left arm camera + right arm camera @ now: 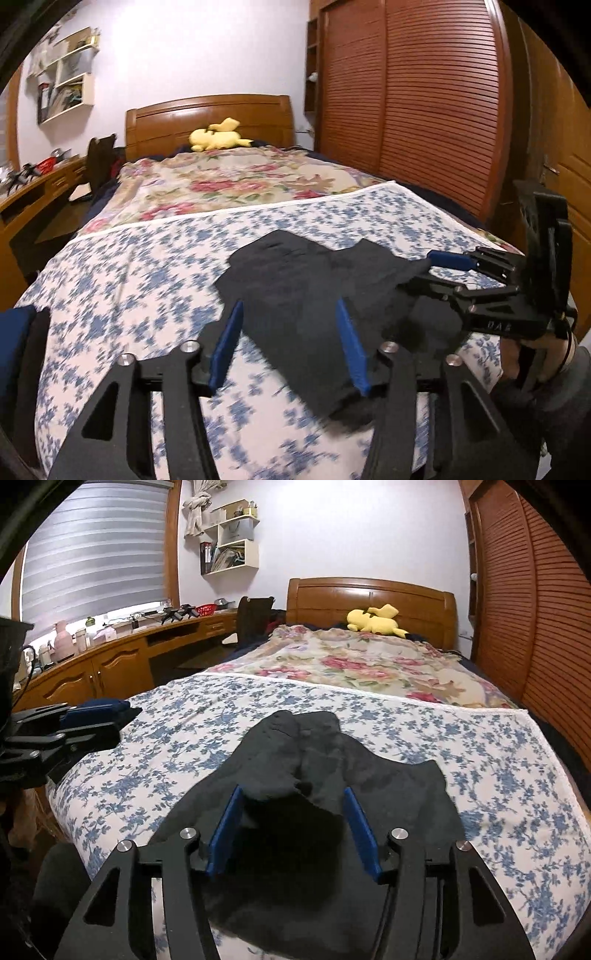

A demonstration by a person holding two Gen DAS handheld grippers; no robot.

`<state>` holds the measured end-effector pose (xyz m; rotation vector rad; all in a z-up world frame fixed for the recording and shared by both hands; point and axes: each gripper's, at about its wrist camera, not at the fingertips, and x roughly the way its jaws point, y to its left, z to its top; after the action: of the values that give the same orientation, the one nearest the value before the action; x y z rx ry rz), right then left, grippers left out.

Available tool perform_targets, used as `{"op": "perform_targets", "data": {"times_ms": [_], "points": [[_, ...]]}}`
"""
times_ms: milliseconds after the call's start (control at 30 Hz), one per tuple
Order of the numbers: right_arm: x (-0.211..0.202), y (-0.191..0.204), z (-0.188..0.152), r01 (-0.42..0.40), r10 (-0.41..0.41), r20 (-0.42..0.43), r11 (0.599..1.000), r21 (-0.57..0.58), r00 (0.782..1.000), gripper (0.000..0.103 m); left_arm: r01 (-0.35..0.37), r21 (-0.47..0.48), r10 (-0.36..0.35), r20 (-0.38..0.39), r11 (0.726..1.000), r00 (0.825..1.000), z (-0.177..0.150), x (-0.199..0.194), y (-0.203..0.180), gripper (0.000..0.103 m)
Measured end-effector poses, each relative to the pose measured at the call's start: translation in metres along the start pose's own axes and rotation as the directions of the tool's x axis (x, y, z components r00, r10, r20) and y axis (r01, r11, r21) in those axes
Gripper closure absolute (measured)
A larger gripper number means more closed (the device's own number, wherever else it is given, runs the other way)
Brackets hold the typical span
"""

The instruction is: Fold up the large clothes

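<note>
A dark charcoal garment (317,775) of soft, matte, fleece-like cloth lies crumpled on the near end of the bed, in the lower middle of the right wrist view. Its outline is irregular: a rumpled hump toward the top, a flatter flap spreading to the right, and a deep shadowed fold close to the camera. It rests on a white sheet (480,760) printed with small blue flowers and edged with a thin white hem. Beyond that hem lies a cream blanket (362,664) with large red and pink blooms.

The right claw (293,829) stands with its blue, flat, rubbery pads apart over the garment; cloth lies between them, but the pads do not press on it. The left claw (288,347) is likewise spread, its right-hand pad over the edge of the garment and its left-hand pad over bare sheet, gripping nothing. Both claws have black angular arms with silver bolts.

In the upper middle of the frame, a yellow plush toy (375,622) sits before a glossy, curved wooden headboard (369,598). On the right stand slatted reddish-brown wardrobe doors (524,602). On the left, a wooden counter (122,653) curves beneath a grey banded blind (96,550).
</note>
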<state>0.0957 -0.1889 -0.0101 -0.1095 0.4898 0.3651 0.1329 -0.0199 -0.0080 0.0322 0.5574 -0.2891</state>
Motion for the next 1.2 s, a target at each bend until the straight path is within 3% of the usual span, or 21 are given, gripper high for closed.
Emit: {"op": "perform_targets", "data": {"times_ms": [100, 467, 667, 733, 767, 800, 867, 1000, 1200], "points": [[0.016, 0.0, 0.002, -0.002, 0.002, -0.028, 1.0, 0.005, 1.0, 0.042, -0.021, -0.022, 0.021, -0.003, 1.0, 1.0, -0.011, -0.003, 0.014, 0.032], [0.068, -0.009, 0.0, -0.032, 0.048, -0.151, 0.994, 0.108, 0.987, 0.037, -0.06, -0.074, 0.057, -0.043, 0.995, 0.997, -0.049, 0.0, 0.038, 0.032], [0.085, -0.013, 0.001, -0.108, 0.14, -0.184, 0.979, 0.173, 0.973, 0.037, -0.073, -0.083, 0.068, -0.061, 0.994, 0.996, -0.065, 0.004, 0.041, 0.032], [0.09, -0.012, 0.003, -0.15, 0.184, -0.188, 0.972, 0.182, 0.965, 0.046, -0.073, -0.085, 0.067, -0.066, 0.994, 0.996, -0.068, 0.004, 0.04, 0.032], [0.09, -0.011, 0.003, -0.173, 0.206, -0.189, 0.969, 0.177, 0.96, 0.06, -0.071, -0.088, 0.065, -0.068, 0.994, 0.996, -0.07, 0.004, 0.04, 0.032], [0.091, -0.008, 0.005, -0.198, 0.228, -0.187, 0.966, 0.164, 0.956, 0.088, -0.07, -0.092, 0.063, -0.071, 0.993, 0.995, -0.072, 0.004, 0.041, 0.032], [0.089, -0.002, 0.009, -0.206, 0.223, -0.173, 0.972, 0.114, 0.959, 0.092, -0.072, -0.093, 0.065, -0.076, 0.993, 0.995, -0.073, 0.003, 0.041, 0.032], [0.057, 0.001, 0.035, -0.199, 0.2, -0.054, 0.979, 0.035, 0.978, 0.096, -0.074, -0.096, 0.067, -0.075, 0.993, 0.995, -0.074, 0.001, 0.041, 0.032], [0.003, -0.028, 0.069, -0.095, 0.096, 0.052, 0.995, -0.016, 0.994, 0.096, -0.058, -0.09, 0.053, -0.057, 0.994, 0.997, -0.068, 0.0, 0.031, 0.032]]}}
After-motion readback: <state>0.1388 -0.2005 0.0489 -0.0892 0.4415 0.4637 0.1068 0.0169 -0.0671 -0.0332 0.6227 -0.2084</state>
